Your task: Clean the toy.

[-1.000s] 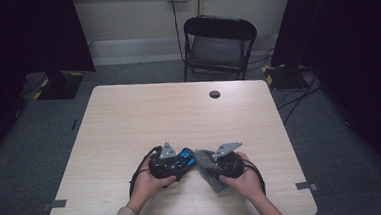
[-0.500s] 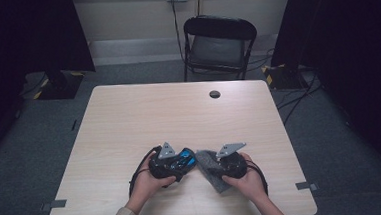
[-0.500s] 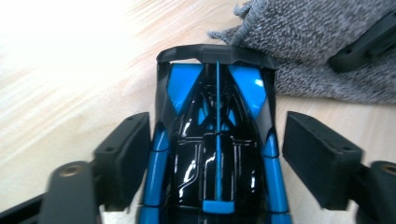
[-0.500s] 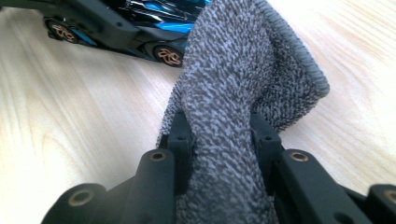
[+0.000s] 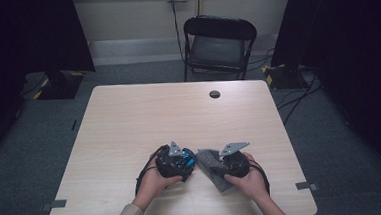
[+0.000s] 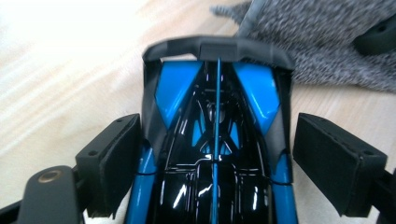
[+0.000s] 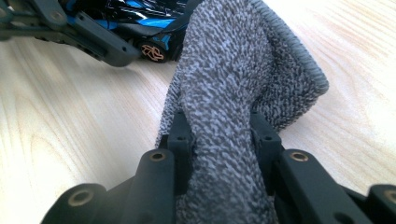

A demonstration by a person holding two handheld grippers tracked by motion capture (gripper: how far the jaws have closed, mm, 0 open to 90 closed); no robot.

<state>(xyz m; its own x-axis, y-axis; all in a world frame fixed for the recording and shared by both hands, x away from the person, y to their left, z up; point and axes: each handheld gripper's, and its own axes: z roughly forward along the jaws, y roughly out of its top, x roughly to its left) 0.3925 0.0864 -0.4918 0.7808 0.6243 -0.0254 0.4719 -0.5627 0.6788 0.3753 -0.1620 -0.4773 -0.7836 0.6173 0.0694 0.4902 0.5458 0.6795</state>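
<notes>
A black and blue toy car (image 6: 215, 140) sits on the table between the jaws of my left gripper (image 6: 219, 140). Those jaws have just been opening, and the pads (image 6: 112, 158) now stand a little off the car's sides. In the high view the left gripper (image 5: 182, 163) and car (image 5: 186, 161) are near the table's front edge. My right gripper (image 7: 219, 140) is shut on a grey knitted cloth (image 7: 233, 70), which stands up between its pads. The cloth (image 5: 207, 159) lies right beside the car, with the right gripper (image 5: 224, 166) behind it. The car (image 7: 135, 18) sits at the top left of the right gripper view.
The light wooden table (image 5: 129, 121) stretches bare beyond the hands. A small black round cap (image 5: 214, 94) sits near its far edge. A black folding chair (image 5: 218, 40) stands past the far side. Dark curtains flank the room.
</notes>
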